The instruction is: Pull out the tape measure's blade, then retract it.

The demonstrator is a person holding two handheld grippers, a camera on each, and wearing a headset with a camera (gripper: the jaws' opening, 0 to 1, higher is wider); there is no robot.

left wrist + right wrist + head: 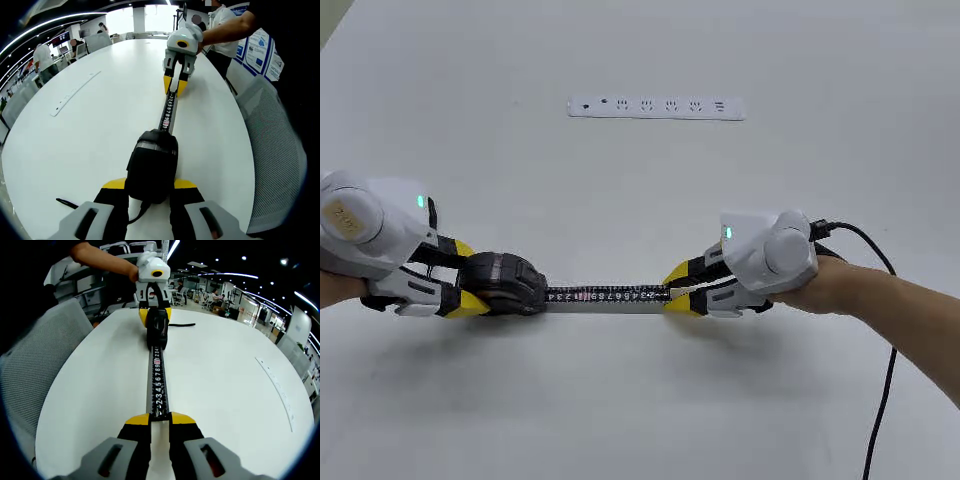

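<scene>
Left gripper (pixel 470 278), lower left of head view: jaws closed on the black tape measure case (pixel 505 283), squeezing it from both sides. Right gripper (pixel 680 288), lower centre-right: jaws pinched on the tip end of the blade (pixel 610 295). The blade is out a short way, running straight between the two grippers, low over the white surface (pixel 620 200); can't tell if it touches. The case sits on or just above the surface. Power strip (pixel 656 107) is upper middle, well apart and not involved. Cable (pixel 885 380) trails from the right gripper down the right edge.

Judged stage: pull-out under way or near its end, retract not yet done.

Risks:
- The right jaws hold only the very tip. If it slips, the spring would whip the blade back into the case uncontrolled.
- The left jaws sit on the rear half of the rounded case, so pull could twist or slide it out.
- Releasing outright to retract would slam the hook; walking the right gripper in looks safer.
- Raising one end could kink the blade.
</scene>
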